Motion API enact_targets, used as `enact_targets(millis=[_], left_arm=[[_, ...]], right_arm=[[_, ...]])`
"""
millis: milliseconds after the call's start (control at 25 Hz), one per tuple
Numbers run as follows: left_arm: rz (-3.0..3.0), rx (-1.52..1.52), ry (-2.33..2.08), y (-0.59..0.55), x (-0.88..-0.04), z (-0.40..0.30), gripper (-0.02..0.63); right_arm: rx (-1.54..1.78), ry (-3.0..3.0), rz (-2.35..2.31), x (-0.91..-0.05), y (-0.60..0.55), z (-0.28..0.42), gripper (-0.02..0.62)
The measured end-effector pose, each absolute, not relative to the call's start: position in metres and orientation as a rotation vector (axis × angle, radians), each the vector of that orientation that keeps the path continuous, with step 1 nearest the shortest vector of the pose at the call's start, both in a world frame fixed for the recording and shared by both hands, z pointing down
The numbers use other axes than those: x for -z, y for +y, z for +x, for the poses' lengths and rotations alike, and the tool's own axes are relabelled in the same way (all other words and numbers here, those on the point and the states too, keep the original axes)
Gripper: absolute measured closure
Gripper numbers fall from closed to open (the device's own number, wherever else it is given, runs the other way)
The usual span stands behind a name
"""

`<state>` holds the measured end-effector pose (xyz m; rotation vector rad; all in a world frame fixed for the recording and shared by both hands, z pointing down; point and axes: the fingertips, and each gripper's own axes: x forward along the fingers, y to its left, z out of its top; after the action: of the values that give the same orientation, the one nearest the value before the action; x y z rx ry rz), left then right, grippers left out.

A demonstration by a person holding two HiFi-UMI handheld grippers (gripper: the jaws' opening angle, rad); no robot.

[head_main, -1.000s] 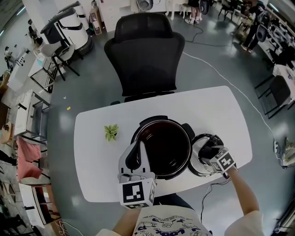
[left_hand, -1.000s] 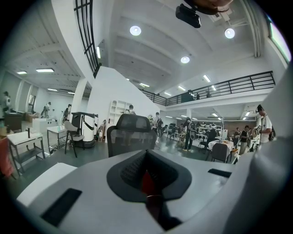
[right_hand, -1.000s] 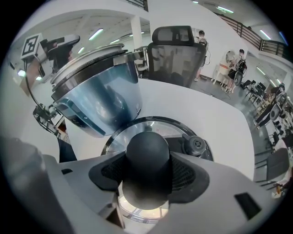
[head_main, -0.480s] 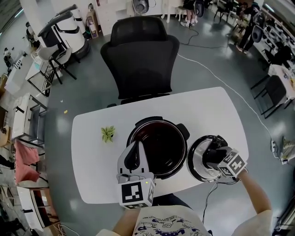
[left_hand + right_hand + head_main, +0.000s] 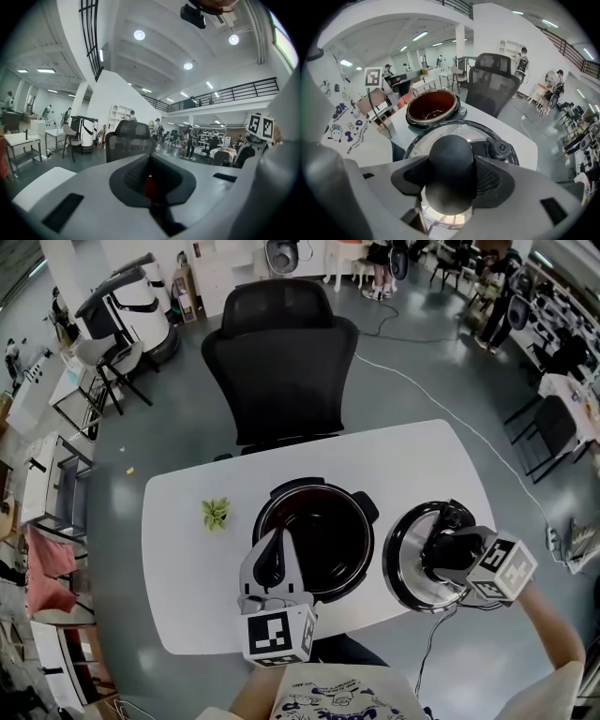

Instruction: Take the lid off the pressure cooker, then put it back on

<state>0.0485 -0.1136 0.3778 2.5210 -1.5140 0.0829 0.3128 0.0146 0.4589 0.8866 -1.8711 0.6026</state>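
Note:
The pressure cooker pot [image 5: 314, 538] stands uncovered mid-table, its dark red inside showing; the right gripper view has the pot [image 5: 431, 105] beyond the lid. The round steel lid [image 5: 410, 563] hangs in the air off the pot's right side, tilted toward me. My right gripper [image 5: 441, 554] is shut on the lid's black knob [image 5: 450, 164], one jaw on each side of it. My left gripper [image 5: 272, 557] lies shut against the pot's near-left rim. In its own view the left gripper [image 5: 149, 187] shows jaws together, with only a thin red sliver between them.
A small green plant [image 5: 215, 513] sits on the white table [image 5: 187, 549] left of the pot. A black office chair [image 5: 281, 362] stands behind the table. A cable [image 5: 433, 632] hangs off the table's near right edge. People and desks are far off.
The right gripper has lifted the lid up off the table and carried it a little to the right. The left gripper and the pot have stayed put.

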Motion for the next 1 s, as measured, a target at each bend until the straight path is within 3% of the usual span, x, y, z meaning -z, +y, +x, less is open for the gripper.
enact_targets(millis=[440,1000], left_arm=[[2.488,-0.056,-1.566,-0.107,-0.369,0.023,0.594],[2.369,-0.022,-1.728,-0.107,-0.361,-0.048,0.594]], right_arm=[[-0.444,-1.983,0.759,-0.391,-0.018,0.252,0.302],[-0.310,-2.058,0.514,-0.384,-0.059,0.150,0.302]])
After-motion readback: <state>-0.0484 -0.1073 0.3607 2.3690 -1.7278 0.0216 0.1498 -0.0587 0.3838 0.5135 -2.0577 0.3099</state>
